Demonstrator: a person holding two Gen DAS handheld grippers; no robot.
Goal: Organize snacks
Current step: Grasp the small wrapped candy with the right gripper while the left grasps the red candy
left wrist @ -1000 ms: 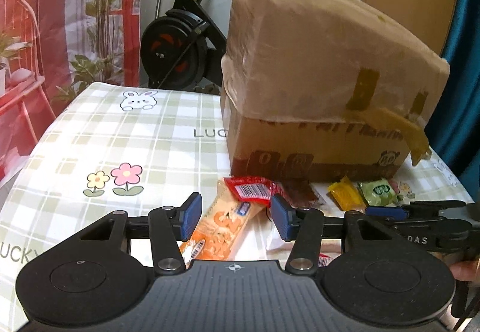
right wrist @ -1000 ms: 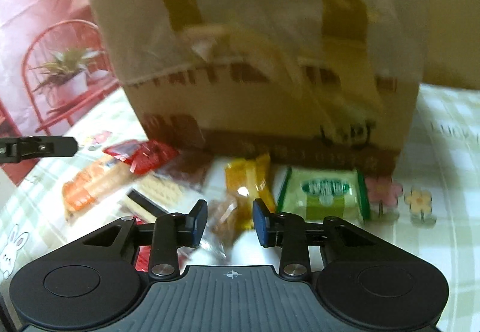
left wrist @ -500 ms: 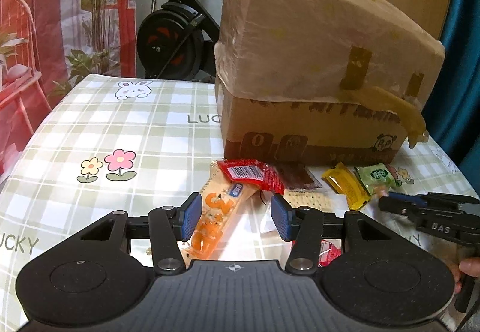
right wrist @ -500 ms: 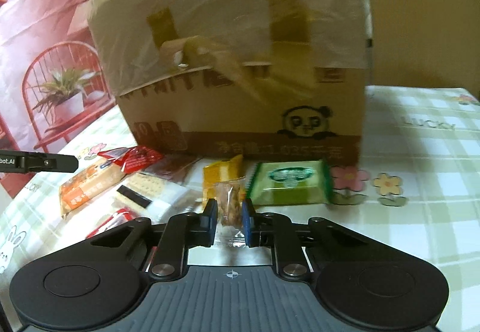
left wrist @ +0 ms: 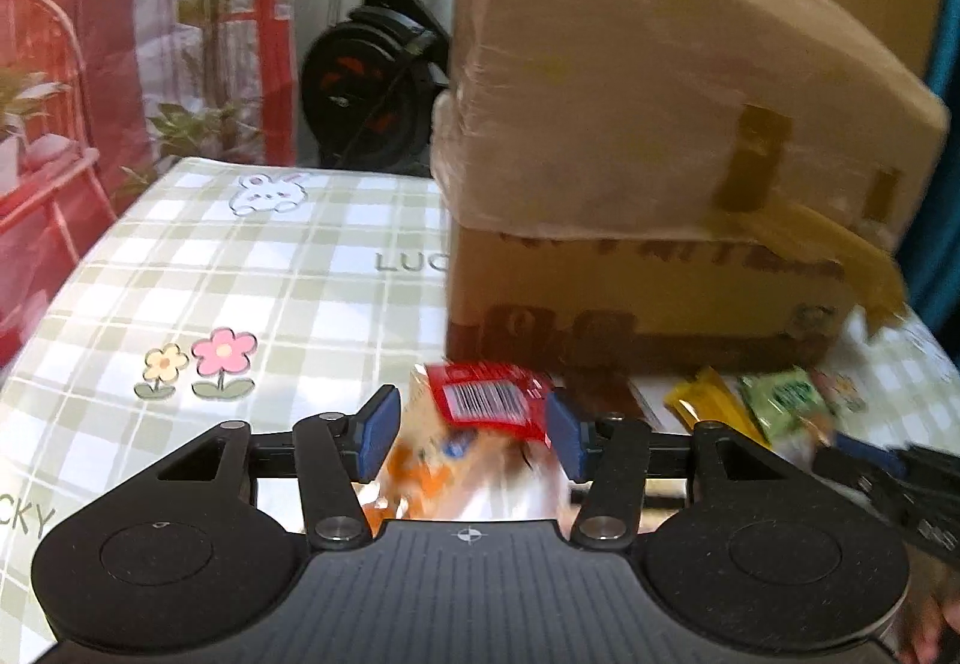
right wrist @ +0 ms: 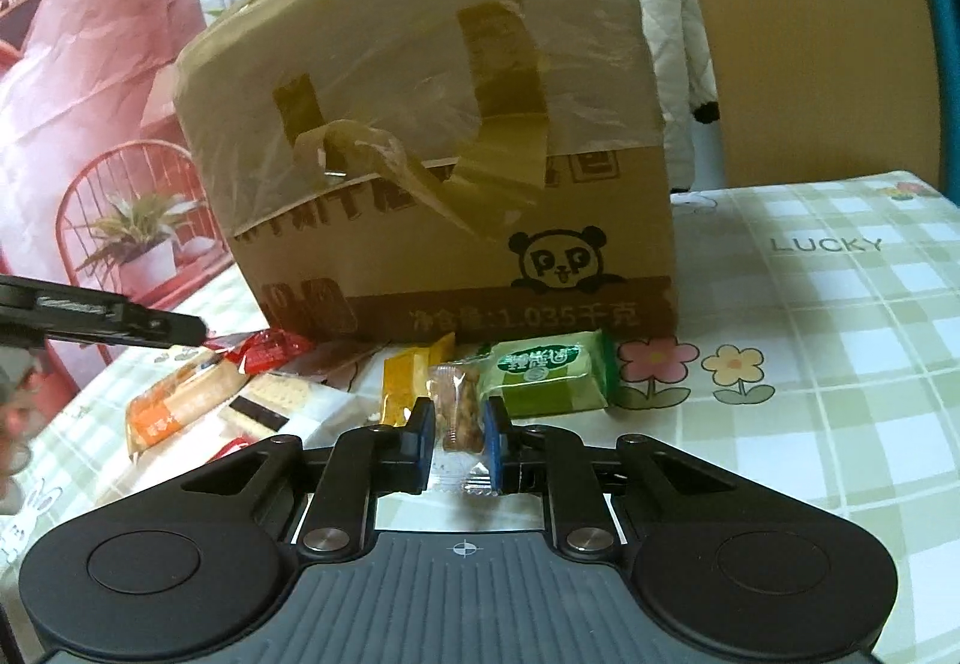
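snacks lie scattered on the checked worktop (right wrist: pixel 840 340) in front of the taped cardboard box (right wrist: pixel 432 136). the right gripper (right wrist: pixel 457 433) has its fingers closed on a small clear nut packet (right wrist: pixel 461 412); held by thin crinkly film, it could slip free. the left gripper (left wrist: pixel 471 439) stands open, its fingers having just widened around the red packet (left wrist: pixel 486 400) and orange packet (left wrist: pixel 432 472), touching neither. a careless close might catch both. motion blur hides their labels; the box's opening is unseen.
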